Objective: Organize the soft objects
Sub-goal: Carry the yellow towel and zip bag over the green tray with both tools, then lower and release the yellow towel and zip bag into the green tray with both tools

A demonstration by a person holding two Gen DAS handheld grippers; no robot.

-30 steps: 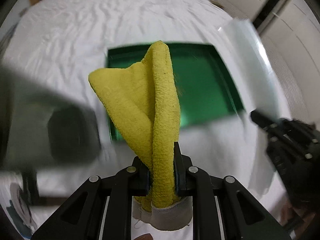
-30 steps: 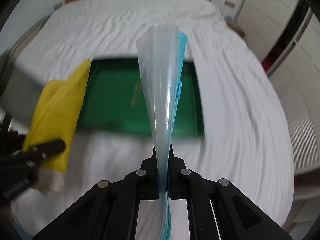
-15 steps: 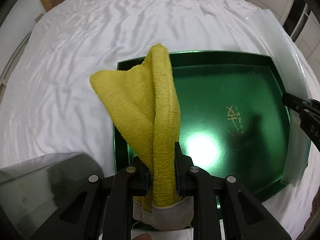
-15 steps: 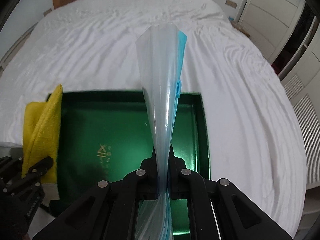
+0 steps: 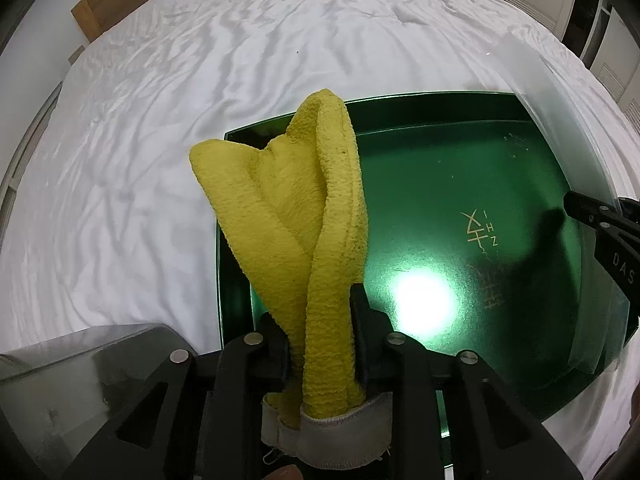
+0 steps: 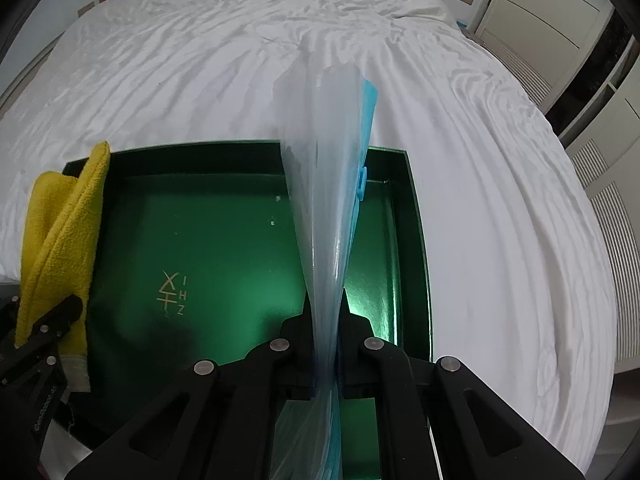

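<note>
My left gripper [image 5: 320, 300] is shut on a folded yellow towel [image 5: 296, 216] with a grey hem, held above the left part of a shiny green tray [image 5: 460, 168]. My right gripper [image 6: 325, 312] is shut on a clear plastic zip bag [image 6: 328, 184] with a blue seal strip, held upright over the right part of the tray [image 6: 208, 224]. The towel [image 6: 60, 232] and left gripper [image 6: 44, 332] show at the left of the right wrist view. The bag [image 5: 576, 152] and right gripper [image 5: 600, 220] show at the right of the left wrist view.
The tray lies on a bed with a wrinkled white sheet [image 6: 208, 48]. A wooden headboard [image 5: 104, 8] is at the far end. White wardrobe doors [image 6: 560, 28] stand to the right. A grey box-like object [image 5: 80, 364] sits at the lower left of the left wrist view.
Both grippers have come closer over the tray, which now looms larger and sharper. The towel and the bag stay clamped as before.
</note>
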